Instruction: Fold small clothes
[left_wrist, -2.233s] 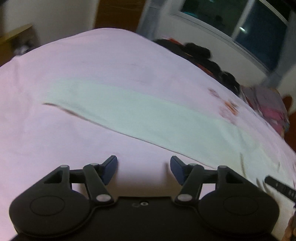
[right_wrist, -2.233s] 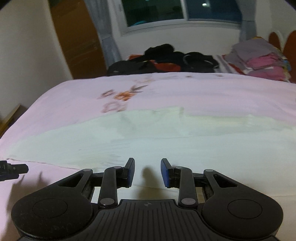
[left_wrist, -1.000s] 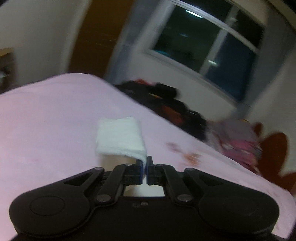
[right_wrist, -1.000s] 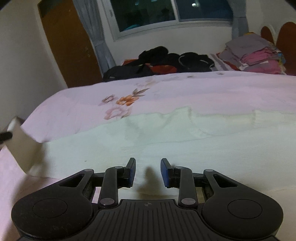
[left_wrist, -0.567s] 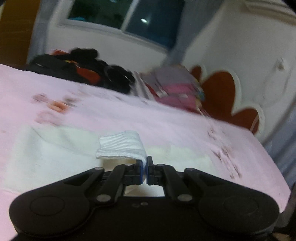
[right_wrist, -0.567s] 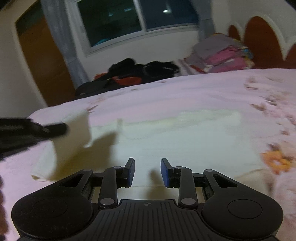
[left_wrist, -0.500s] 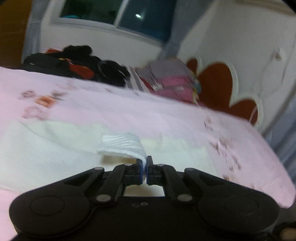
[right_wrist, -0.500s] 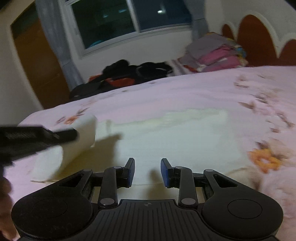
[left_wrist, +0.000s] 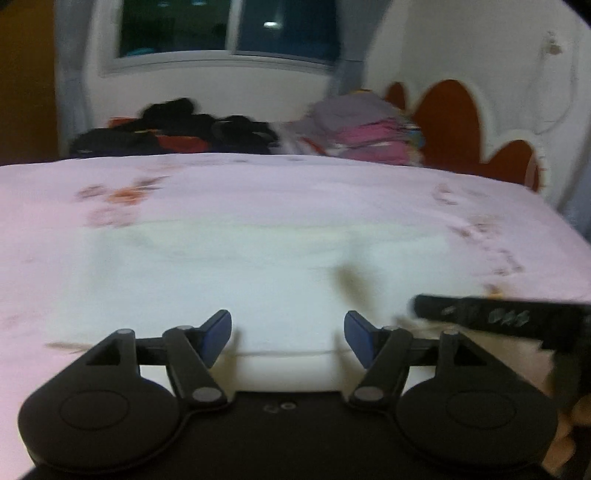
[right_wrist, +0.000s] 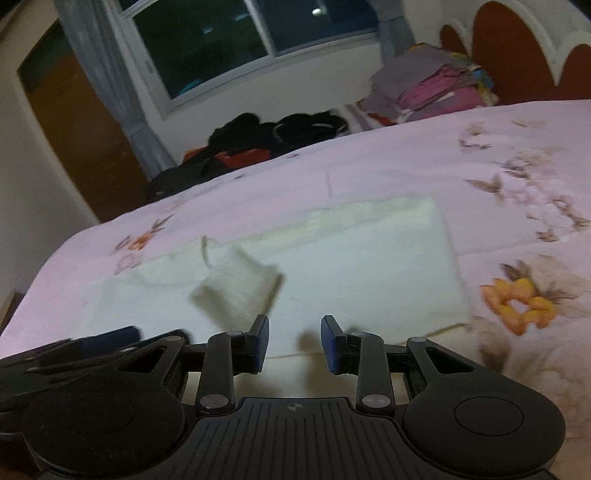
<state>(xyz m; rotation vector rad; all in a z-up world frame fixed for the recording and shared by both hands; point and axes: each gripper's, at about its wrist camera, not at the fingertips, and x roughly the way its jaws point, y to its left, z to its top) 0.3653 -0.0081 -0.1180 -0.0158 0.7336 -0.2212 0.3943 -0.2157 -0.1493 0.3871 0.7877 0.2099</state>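
- A pale cream cloth (right_wrist: 332, 266) is lying across the pink floral bedsheet (right_wrist: 406, 162), one corner flap (right_wrist: 236, 286) curling up blurred above it.
- The left gripper (left_wrist: 287, 338) is hovering low over the cloth's near edge, blue-padded jaws spread wide and holding nothing.
- The right gripper (right_wrist: 291, 341) is reaching alongside, jaws parted and empty.
- Dark clothes (right_wrist: 258, 140) and a folded pile (right_wrist: 432, 86) are sitting beyond.

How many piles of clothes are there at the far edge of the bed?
2: a dark pile near the window, and a pink and grey stack right of it by the headboard. More may lie hidden beyond the bed.
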